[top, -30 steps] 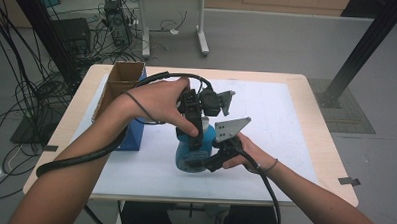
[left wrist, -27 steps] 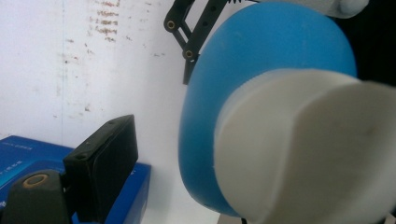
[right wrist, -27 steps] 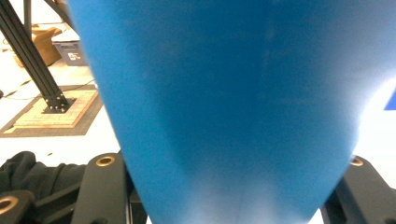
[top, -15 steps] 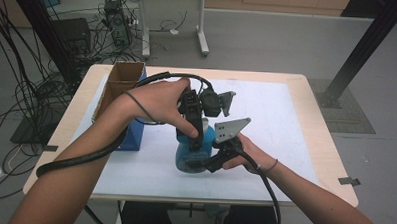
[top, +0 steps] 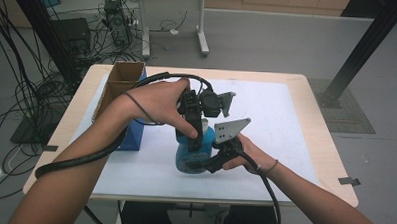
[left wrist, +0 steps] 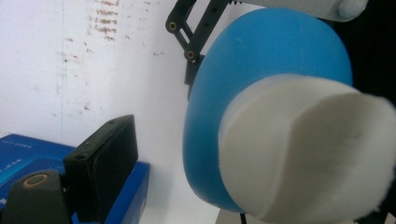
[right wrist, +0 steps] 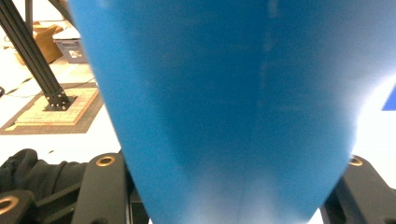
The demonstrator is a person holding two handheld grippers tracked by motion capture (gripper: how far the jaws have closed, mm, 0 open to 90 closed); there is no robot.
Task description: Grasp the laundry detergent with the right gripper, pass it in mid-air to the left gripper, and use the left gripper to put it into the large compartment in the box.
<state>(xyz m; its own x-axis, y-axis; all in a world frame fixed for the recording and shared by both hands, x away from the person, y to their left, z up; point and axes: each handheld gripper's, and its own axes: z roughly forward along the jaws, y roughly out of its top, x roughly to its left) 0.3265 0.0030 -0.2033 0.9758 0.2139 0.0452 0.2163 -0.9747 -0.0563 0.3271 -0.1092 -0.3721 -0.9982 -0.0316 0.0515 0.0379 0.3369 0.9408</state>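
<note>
Cables are trailing across the floor behind the table (top: 307, 96) as the right gripper (top: 204, 165) is clamping a blue bottle (top: 190, 154) near its front edge, steadying it while the left gripper (top: 198, 144), grip unclear, is working at its white cap (left wrist: 303, 149).

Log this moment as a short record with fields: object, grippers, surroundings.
object: blue plastic bottle with white cap, standing on the white table cover
right gripper: shut on the bottle's body
left gripper: at the cap from above; one jaw stands beside it, grip unclear
surroundings: open cardboard box and blue box at table's left
</note>
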